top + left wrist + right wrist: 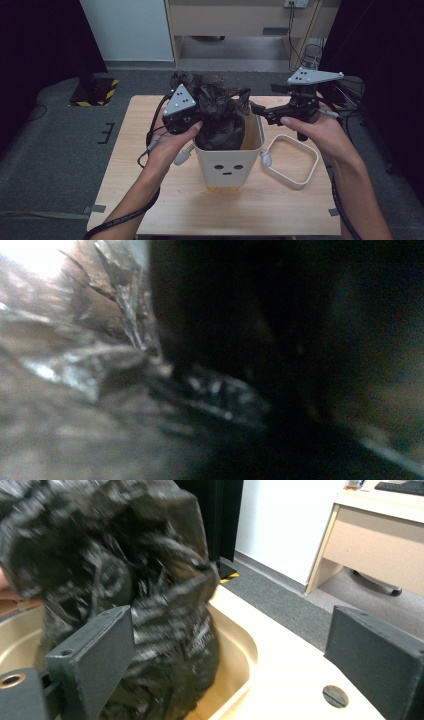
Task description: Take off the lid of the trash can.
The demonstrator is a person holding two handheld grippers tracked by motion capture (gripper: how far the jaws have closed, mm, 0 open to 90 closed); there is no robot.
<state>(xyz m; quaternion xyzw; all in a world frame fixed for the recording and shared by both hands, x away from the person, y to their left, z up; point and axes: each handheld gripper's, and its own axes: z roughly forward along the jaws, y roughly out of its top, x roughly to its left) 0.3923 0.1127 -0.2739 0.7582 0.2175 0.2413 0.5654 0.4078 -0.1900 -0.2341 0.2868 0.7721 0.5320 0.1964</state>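
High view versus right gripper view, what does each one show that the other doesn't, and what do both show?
High view alone: the loose cream ring lying on the table right of the bin, the face on the bin's front, and the left gripper shut on the black bag. Right gripper view alone: a close look at its own fingers standing open beside the bag, and a desk. Both share the black bag in the cream bin.

grey carpet [60, 145], white wall [127, 27] — wooden desk [235, 17]
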